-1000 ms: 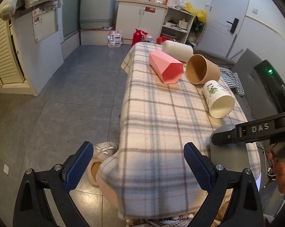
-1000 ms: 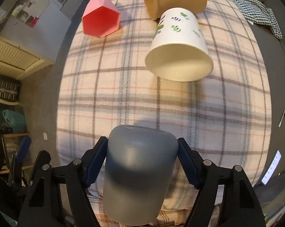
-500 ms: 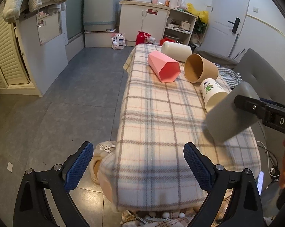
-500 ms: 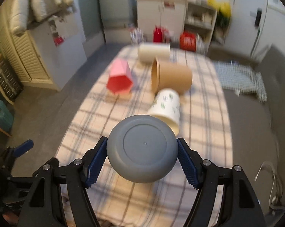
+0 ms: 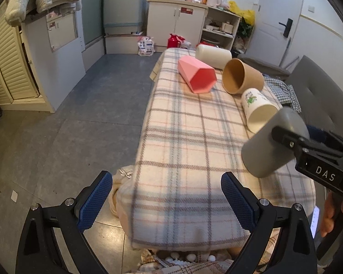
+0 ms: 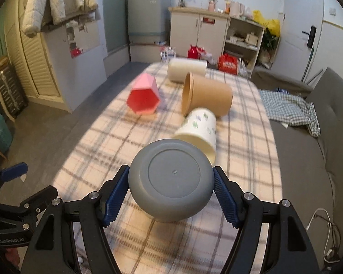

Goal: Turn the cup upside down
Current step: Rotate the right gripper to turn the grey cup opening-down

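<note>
My right gripper (image 6: 171, 194) is shut on a grey cup (image 6: 170, 182), with the cup's flat base facing the camera. In the left wrist view the grey cup (image 5: 269, 146) hangs tilted above the near right part of the plaid-covered table (image 5: 189, 141), mouth pointing down and to the left, with the right gripper (image 5: 292, 139) clamped on it. My left gripper (image 5: 167, 196) is open and empty, low at the table's near left edge.
Lying on their sides on the table are a white printed cup (image 5: 258, 109), a brown paper cup (image 5: 242, 77), a pink hexagonal cup (image 5: 196, 75) and a cream cup (image 5: 213, 53). A grey sofa (image 6: 308, 159) stands right of the table.
The right gripper lifted the grey cup off the table and turned it from pointing down to roughly level, then lowered it slightly. The left gripper rose and drew back a little.
</note>
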Tool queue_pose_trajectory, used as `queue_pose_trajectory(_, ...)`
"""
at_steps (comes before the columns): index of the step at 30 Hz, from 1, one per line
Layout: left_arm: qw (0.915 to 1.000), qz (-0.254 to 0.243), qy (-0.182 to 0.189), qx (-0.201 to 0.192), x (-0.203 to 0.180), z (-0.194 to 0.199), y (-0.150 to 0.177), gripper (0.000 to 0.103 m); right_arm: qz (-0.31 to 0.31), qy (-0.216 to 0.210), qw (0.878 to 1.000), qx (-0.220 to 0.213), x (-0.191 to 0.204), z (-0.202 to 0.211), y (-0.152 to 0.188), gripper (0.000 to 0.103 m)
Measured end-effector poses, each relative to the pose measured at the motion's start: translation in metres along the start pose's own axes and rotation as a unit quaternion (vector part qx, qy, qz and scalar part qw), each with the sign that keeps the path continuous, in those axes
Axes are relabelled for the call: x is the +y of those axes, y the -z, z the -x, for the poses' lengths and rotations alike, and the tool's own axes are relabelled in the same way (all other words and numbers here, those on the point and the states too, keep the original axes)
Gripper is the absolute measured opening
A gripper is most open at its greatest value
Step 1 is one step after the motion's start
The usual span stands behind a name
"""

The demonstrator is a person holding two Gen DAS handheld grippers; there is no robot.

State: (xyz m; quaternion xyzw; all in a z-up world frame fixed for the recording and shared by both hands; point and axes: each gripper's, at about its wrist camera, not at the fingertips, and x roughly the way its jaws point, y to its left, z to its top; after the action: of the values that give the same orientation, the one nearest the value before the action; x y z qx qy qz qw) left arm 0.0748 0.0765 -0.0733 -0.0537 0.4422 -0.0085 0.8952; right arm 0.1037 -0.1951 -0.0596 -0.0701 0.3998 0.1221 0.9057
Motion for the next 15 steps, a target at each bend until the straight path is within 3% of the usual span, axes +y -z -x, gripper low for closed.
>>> queue_pose_trajectory(7, 0.9997, -0.022, 0.002, 0.006, -0.015, 0.0, 0.004, 0.099, 0.007, 0.003, 1.0, 0.005, 0.004, 0.002, 0.0, 0.072)
queue_pose_trajectory(11, 0.9998, -0.02, -0.001, 0.004, -0.018, 0.004, 0.001, 0.099, -0.032, -0.036, 0.999, 0.002, -0.005, 0.007, -0.004, 0.073)
queue_pose_trajectory(15, 0.9997, -0.024, -0.003, -0.002, -0.023, 0.011, 0.0, 0.099, -0.039, -0.034, 0.998, -0.035, -0.011, 0.028, -0.008, 0.078)
